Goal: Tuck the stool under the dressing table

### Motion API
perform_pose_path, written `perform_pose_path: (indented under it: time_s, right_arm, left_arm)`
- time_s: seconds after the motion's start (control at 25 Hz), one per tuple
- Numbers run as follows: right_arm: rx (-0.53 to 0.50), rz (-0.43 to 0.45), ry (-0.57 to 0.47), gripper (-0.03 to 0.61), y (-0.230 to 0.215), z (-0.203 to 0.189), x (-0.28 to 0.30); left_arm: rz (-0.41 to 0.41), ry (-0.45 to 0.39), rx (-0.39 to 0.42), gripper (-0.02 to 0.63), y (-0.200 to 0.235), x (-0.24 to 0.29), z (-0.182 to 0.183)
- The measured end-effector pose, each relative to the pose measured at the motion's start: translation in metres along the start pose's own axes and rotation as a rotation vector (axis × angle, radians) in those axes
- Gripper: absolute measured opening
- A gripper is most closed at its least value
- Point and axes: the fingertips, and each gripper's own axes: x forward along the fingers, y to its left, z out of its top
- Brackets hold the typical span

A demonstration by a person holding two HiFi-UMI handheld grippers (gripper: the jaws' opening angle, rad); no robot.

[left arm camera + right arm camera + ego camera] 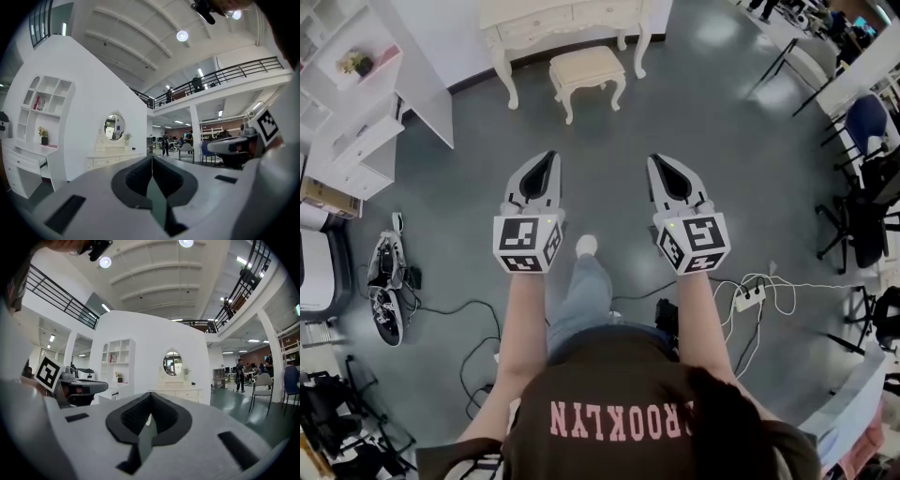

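The stool [587,67] stands at the frame's top centre, just before the dressing table [534,19], not yet tucked. Left claw [549,159] and right claw [657,161] are pressed together, empty, well short; the next move likely means walking closer to push.

- The stool [588,75] is being shown with a cream padded seat that looks like matt cloth, over smooth painted legs.
- The dressing table [567,23] is being seen in smooth cream paint with a faint sheen.
- Light is being thrown back in soft patches by the smooth grey floor [722,131].
- The left gripper [550,156] and right gripper [654,159] are being shown in matt pale-grey plastic; their pads [137,177] are being seen as black, finely ribbed and rubbery.
- The room is being mirrored by the glossy glass of the oval mirror [114,127].
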Motion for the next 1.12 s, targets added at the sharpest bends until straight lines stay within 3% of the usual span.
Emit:
perform_pose_path:
  time_s: [0.2, 0.64, 0.84, 1.12]
  right_arm:
    - [0.071, 0.023, 0.012, -0.002, -0.025, -0.002, 0.071]
    - [0.048, 0.022, 0.059, -0.002, -0.067, -0.005, 0.241]
    - [0.032, 0.020, 0.087, -0.002, -0.077, -0.010, 0.281]
    - [0.020, 0.004, 0.075, -0.002, -0.108, -0.002, 0.313]
  left_arm:
    - [-0.006, 0.020, -0.021, 0.006, 0.040, 0.065, -0.008]
    - [-0.042, 0.070, -0.038, 0.006, 0.140, 0.210, -0.018]
    - [-0.069, 0.086, -0.037, 0.006, 0.160, 0.247, -0.022]
    - [-0.038, 0.067, -0.060, 0.006, 0.182, 0.284, -0.020]
